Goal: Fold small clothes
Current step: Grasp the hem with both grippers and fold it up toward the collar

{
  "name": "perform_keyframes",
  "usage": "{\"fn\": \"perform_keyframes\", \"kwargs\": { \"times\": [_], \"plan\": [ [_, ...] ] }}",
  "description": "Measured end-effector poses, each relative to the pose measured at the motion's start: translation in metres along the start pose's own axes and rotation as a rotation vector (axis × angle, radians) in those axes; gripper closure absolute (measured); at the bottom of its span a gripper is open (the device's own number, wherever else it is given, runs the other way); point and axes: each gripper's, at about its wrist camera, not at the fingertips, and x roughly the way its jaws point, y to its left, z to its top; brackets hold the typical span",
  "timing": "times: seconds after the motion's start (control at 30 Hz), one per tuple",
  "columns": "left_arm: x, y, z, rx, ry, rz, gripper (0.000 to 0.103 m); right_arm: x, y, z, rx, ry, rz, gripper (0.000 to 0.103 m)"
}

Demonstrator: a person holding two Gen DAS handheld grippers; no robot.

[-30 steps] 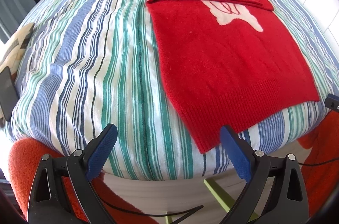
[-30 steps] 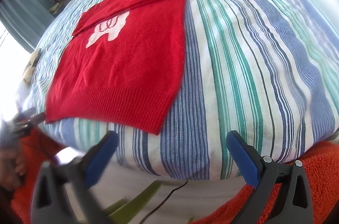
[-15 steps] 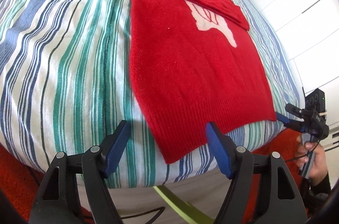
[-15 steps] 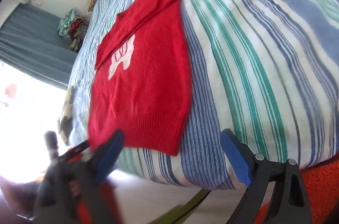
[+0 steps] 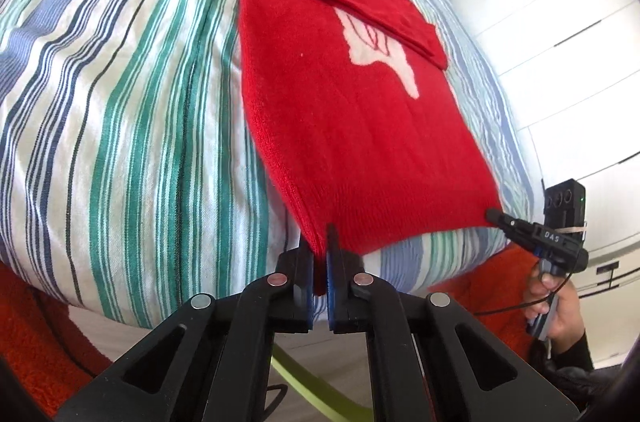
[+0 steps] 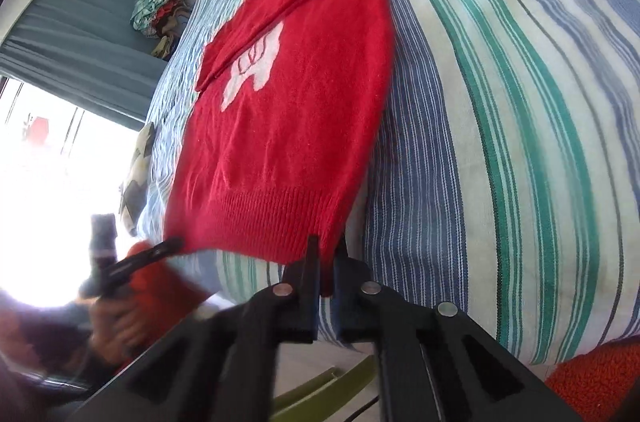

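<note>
A red knitted sweater (image 5: 344,110) with a white motif (image 5: 380,54) lies flat on the striped bed, its sleeves folded across the top. My left gripper (image 5: 319,242) is shut on the sweater's near left hem corner. My right gripper (image 6: 327,250) is shut on the near right hem corner of the sweater (image 6: 296,126). In the left wrist view the right gripper (image 5: 496,214) shows at the far hem corner, held by a hand (image 5: 556,306). In the right wrist view the left gripper (image 6: 168,246) shows blurred at the opposite corner.
The bed cover (image 5: 120,94) is white with blue and green stripes and rounds off at the near edge. White cupboard doors (image 5: 560,22) stand to the right. A pile of clothes (image 6: 160,10) and a bright window (image 6: 48,150) lie to the far left. Orange fabric (image 6: 592,378) shows below.
Both grippers went from wide open to shut, each closing on a near hem corner of the sweater. Both tilted and moved closer to the hem.
</note>
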Motion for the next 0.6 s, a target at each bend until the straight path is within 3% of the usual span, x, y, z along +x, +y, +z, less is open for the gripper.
{"fn": "perform_keyframes", "kwargs": {
  "times": [0.17, 0.27, 0.47, 0.6],
  "plan": [
    [-0.018, -0.008, 0.042, -0.035, -0.112, -0.072, 0.101, -0.019, 0.021, 0.017, -0.042, -0.116, 0.019, 0.098],
    [-0.013, -0.012, 0.084, -0.024, -0.166, -0.05, 0.101, -0.022, 0.033, 0.045, -0.075, -0.201, 0.013, 0.098],
    [0.009, -0.013, 0.178, -0.013, -0.25, 0.016, 0.101, -0.001, 0.051, 0.134, -0.145, -0.333, -0.05, 0.098],
    [0.035, -0.006, 0.242, -0.027, -0.276, 0.053, 0.101, 0.022, 0.06, 0.203, -0.183, -0.369, -0.102, 0.098]
  ]
}}
